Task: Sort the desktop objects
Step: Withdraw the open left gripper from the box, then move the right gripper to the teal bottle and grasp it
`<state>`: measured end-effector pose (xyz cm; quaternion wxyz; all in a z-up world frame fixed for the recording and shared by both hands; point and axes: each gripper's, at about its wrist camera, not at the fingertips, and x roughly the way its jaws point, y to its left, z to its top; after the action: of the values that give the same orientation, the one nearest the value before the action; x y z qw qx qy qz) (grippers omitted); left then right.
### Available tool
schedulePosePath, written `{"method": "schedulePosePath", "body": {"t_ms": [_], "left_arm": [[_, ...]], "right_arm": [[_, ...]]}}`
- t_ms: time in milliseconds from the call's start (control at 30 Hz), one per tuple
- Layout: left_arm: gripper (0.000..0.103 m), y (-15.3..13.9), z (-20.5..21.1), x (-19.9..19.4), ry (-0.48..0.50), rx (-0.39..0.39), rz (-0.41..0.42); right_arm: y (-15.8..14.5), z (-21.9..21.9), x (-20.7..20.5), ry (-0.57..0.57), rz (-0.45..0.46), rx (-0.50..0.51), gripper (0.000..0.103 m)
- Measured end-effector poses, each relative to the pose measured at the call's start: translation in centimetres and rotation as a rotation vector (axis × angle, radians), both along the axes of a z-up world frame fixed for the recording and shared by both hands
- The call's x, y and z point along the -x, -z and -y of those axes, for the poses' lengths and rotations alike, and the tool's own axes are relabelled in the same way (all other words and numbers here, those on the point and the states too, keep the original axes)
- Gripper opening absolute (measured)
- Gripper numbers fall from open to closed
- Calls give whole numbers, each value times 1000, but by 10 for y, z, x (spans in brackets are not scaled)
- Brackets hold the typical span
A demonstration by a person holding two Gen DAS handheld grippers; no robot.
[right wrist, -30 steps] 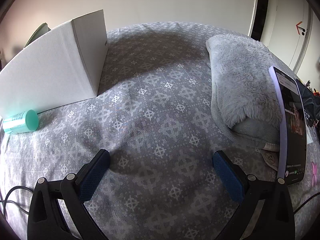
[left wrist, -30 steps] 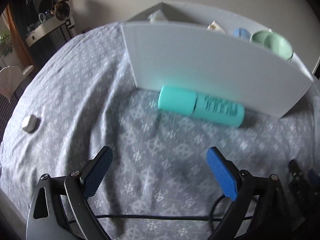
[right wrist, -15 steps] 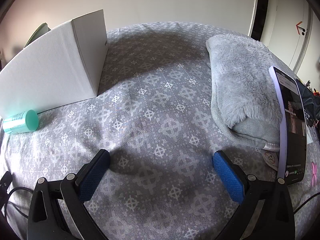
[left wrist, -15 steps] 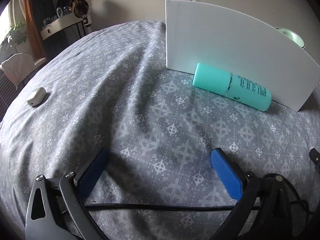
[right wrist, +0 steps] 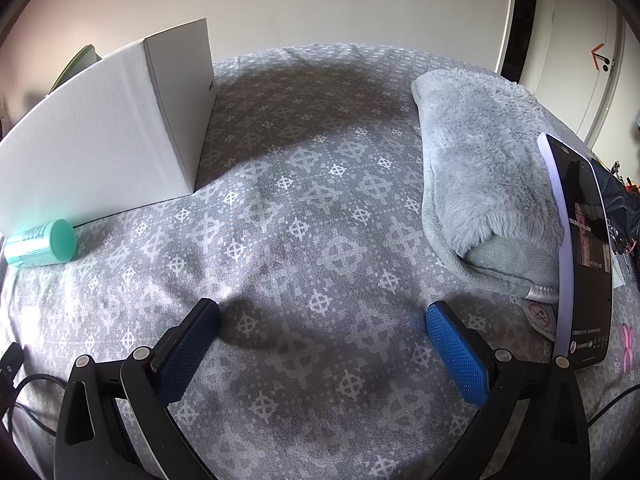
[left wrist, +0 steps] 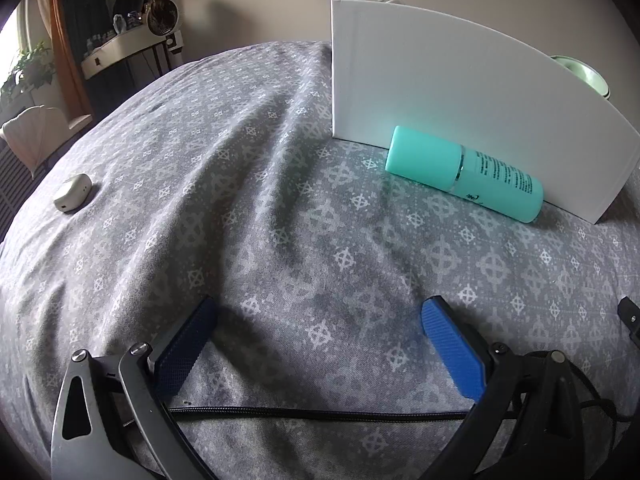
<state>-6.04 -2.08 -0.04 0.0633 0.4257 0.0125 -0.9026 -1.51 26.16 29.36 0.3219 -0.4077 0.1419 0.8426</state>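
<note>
A teal bottle (left wrist: 464, 174) lies on its side against the front wall of a white box (left wrist: 452, 96) on the grey patterned cloth; it also shows in the right wrist view (right wrist: 40, 243) beside the box (right wrist: 108, 136). A small white earbud case (left wrist: 73, 197) lies at the far left. My left gripper (left wrist: 320, 316) is open and empty, low over the cloth, well short of the bottle. My right gripper (right wrist: 322, 316) is open and empty over bare cloth, to the right of the box.
A green bowl (left wrist: 580, 74) peeks over the box rim. A folded grey fleece (right wrist: 484, 184) lies at the right with a phone (right wrist: 580, 252) propped against it. A black cable (left wrist: 320, 414) runs under my left gripper. A shelf with clutter (left wrist: 128, 44) stands beyond the left edge.
My left gripper has dropped lower and swung left, so the box and bottle now sit upper right and the box's inside is hidden. The right gripper has not moved.
</note>
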Motion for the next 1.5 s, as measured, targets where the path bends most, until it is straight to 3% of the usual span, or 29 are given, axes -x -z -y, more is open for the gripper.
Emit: {"method": "schedulePosePath", "body": {"t_ms": [133,233,267,367,400,467,500,600,700,900,1033,1233,1367,1400,1433,1500], "left_arm": [[103,0,0,0,0,0,0],[103,0,0,0,0,-1,0],[103,0,0,0,0,-1,0],[103,0,0,0,0,-1,0],[103,0,0,0,0,-1,0],[103,0,0,0,0,-1,0],[103,0,0,0,0,-1,0],[103,0,0,0,0,-1,0],[103,0,0,0,0,-1,0],[103,0,0,0,-1,-1,0],[103,0,0,0,0,-1,0],[103,0,0,0,0,-2,0],[103,0,0,-1,0,1,1],[103,0,0,-1,0,2,1],[103,0,0,-1,0,1,1],[103,0,1,-1,0,2,2]], "right_arm": [[-2,-3,0,-6,16,38,103],[-8,-5,6,-75,114,103,103],[-9,-5,3,-52,118,123,103],[-21,0,-9,-12,76,226,102],[-31,7,-13,-24,47,211,101],[-58,29,-14,-103,-32,121,102],[-73,46,-7,-196,-58,61,103],[-94,86,26,-441,-44,-9,103],[-88,109,74,-617,16,75,103],[-67,138,135,-771,90,170,103],[-41,144,171,-809,189,156,99],[-14,154,196,-761,229,189,99],[2,170,199,-774,281,126,78],[1,173,197,-783,272,110,63],[0,173,194,-791,263,112,56],[-1,168,186,-793,256,141,50]]}}
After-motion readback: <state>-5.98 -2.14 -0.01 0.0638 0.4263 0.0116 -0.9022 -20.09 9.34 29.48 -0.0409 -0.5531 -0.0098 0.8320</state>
